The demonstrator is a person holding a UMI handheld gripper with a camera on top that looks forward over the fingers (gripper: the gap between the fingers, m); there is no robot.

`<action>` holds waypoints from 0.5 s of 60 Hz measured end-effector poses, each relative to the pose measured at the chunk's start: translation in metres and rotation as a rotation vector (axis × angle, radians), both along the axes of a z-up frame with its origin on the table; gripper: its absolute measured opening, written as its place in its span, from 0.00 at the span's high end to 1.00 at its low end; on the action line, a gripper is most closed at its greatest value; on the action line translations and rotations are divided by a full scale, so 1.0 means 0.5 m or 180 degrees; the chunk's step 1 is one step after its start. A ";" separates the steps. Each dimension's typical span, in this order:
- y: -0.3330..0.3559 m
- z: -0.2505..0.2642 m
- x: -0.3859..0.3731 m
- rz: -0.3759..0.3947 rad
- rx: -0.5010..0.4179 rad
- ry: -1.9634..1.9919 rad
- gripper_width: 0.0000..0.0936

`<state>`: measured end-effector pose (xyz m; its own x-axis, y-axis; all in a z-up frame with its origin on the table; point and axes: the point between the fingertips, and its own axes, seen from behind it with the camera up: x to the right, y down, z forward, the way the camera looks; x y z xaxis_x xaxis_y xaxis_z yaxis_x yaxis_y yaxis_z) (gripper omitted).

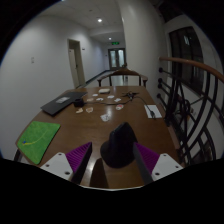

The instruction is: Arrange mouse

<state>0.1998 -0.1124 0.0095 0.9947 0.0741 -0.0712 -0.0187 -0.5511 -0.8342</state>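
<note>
A black mouse (120,145) lies on the brown wooden table (100,125), between my gripper's (113,160) two fingers. The fingers are open. There is a visible gap between the mouse and the left purple pad (80,156). The right pad (147,156) is close beside the mouse's right side. A green mouse mat (38,140) lies on the table to the left of the left finger, apart from the mouse.
A dark laptop (62,100) lies at the table's left side beyond the mat. Small items and papers (108,98) sit at the far end, and a white sheet (151,110) lies at the right. Chairs (178,110) stand along the right edge.
</note>
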 end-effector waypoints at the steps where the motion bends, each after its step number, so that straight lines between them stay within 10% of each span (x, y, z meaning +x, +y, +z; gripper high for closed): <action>1: -0.002 -0.001 0.001 -0.0014 -0.0014 0.0001 0.09; 13: -0.084 -0.013 0.010 -0.0268 -0.0106 0.0012 0.11; 24: -0.191 0.026 0.048 -0.0564 0.0138 -0.0158 0.63; 30: -0.243 0.057 0.041 -0.0601 0.0228 -0.0239 0.71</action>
<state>0.2203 -0.2339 0.0379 0.9937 -0.1118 0.0024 -0.0522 -0.4830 -0.8741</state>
